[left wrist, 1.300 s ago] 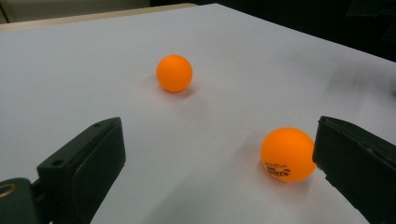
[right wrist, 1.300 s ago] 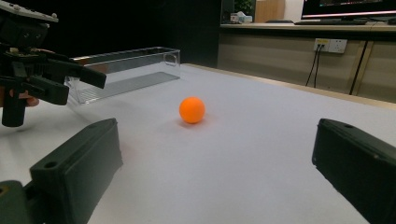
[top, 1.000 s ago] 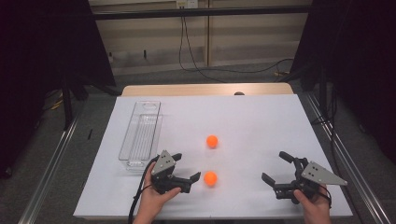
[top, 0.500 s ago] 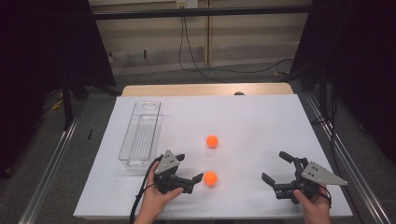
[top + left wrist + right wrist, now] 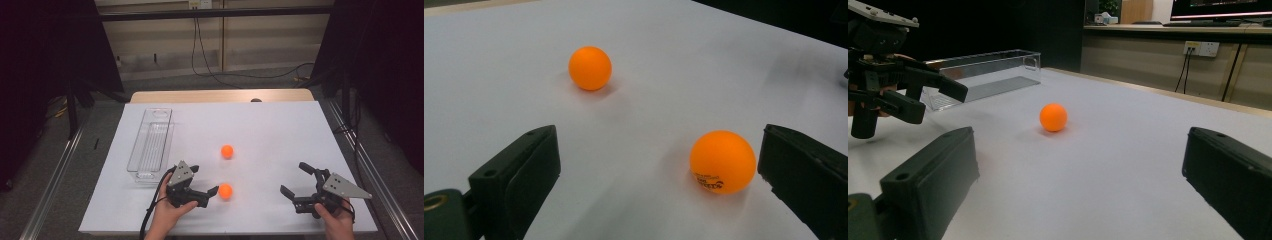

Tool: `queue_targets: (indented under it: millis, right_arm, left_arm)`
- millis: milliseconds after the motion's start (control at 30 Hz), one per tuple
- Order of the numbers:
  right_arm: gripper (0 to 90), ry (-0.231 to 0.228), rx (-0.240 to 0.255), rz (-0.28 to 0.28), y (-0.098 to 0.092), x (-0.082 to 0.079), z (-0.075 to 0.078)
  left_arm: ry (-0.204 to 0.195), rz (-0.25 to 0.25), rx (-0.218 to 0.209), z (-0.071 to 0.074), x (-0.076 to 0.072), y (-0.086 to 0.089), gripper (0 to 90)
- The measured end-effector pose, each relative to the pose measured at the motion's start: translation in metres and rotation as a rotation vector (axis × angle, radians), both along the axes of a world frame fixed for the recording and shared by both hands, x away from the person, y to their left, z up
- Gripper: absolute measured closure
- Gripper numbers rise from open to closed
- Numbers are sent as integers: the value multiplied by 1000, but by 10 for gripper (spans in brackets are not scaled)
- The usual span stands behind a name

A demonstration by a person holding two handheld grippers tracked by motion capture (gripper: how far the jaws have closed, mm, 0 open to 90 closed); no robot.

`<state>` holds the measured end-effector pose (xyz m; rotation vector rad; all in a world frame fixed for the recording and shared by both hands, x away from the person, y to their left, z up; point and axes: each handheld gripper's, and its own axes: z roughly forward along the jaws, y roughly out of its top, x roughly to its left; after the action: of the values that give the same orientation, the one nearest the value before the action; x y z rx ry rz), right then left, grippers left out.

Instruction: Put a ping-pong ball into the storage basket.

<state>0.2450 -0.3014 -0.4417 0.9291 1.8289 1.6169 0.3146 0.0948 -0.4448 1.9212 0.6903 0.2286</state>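
Note:
Two orange balls lie on the white table. The near ball [image 5: 225,190] [image 5: 722,161] sits just off the tip of my left gripper [image 5: 204,180] [image 5: 659,155], close to its right jaw without touching it. That gripper is open and holds nothing. The far ball [image 5: 227,151] [image 5: 590,68] [image 5: 1053,117] rests farther up the table, apart from both grippers. My right gripper [image 5: 293,178] [image 5: 1078,165] is open and empty at the front right, pointing toward the far ball. The right gripper view has the left gripper [image 5: 893,90] at its upper left.
A clear plastic tray [image 5: 150,145] [image 5: 983,75] stands lengthwise on the left side, just behind the left gripper. The white table top [image 5: 280,130] spreads bare behind and between the balls. Metal frame rails run along both sides and cables lie on the floor beyond.
My left gripper has moved a little to the right, closer to the near ball. The right gripper and both balls have stayed where they were.

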Motion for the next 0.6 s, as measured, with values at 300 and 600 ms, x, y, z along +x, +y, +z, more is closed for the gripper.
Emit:
queue_targets:
  millis: [300,600]
  right_arm:
    - [9,0,1,0,0,0,0]
    - [9,1,2,0,0,0,0]
  left_arm:
    - [-6,-6,22,1,0,-3,37]
    - [-1,-11,27,3,1,-8,39]
